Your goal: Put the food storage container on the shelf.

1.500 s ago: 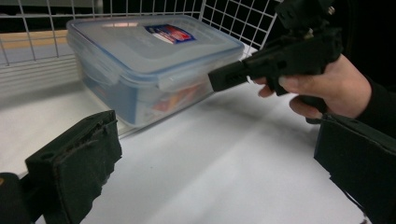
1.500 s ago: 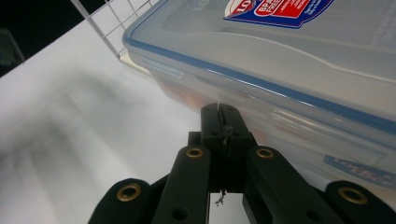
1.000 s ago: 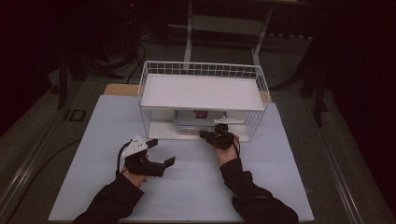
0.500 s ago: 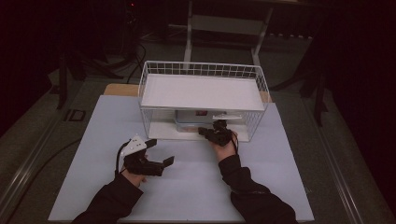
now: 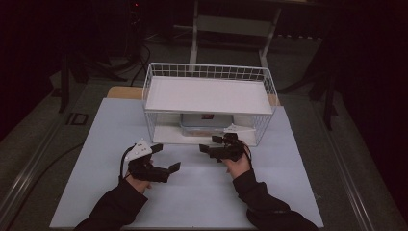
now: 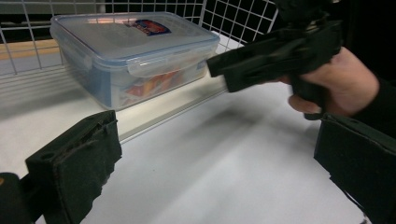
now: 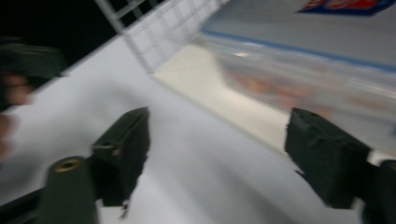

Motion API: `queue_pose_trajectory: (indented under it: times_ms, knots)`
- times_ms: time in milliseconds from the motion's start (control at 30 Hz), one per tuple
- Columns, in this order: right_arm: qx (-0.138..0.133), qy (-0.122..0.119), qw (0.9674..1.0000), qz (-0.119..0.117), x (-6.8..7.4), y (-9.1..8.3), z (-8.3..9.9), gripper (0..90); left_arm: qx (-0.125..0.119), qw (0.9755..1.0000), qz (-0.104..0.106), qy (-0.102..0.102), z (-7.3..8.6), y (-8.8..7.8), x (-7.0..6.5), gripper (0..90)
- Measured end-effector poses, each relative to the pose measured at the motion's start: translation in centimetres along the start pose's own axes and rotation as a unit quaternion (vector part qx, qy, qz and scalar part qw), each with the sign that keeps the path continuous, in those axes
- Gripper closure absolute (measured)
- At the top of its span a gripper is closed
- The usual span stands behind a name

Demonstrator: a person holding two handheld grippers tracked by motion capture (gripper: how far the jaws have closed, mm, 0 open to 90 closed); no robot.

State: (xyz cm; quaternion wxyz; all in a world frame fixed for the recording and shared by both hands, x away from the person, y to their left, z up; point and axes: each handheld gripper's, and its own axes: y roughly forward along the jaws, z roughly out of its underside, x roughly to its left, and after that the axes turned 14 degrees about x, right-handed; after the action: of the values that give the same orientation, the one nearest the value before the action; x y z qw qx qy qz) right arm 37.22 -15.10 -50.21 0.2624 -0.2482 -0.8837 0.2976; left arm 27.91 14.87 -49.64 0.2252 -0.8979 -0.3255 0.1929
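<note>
Nearer now, right tool [image 5: 215, 146] gapes just before the container [image 5: 206, 124].

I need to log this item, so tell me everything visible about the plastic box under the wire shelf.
The plastic box is clear with a clear lid edged in blue, clip flaps shut, and a red and blue label on top. Orange and red contents show through its wall. It sits flat on the lower level of the white wire shelf. Neither gripper touches it.
</note>
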Motion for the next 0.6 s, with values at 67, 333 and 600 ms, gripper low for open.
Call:
queue_pose_trajectory:
  times_ms: [67,333,600]
  knots:
    - [0.005,-0.005,1.0,0.006,0.2,-0.2,0.2,16.3,0.0,1.0,0.0,0.0,0.0,0.0,0.0,0.5]
    - [-0.007,-0.028,0.9994,0.018,1.2,-2.4,2.1,14.2,0.005,0.9999,0.007,0.008,-0.1,-0.2,-0.5,0.5]
    - [-0.031,-0.049,0.9973,0.045,1.8,-5.4,4.1,14.5,0.008,0.9998,0.009,0.013,0.1,-0.9,-0.9,0.5]
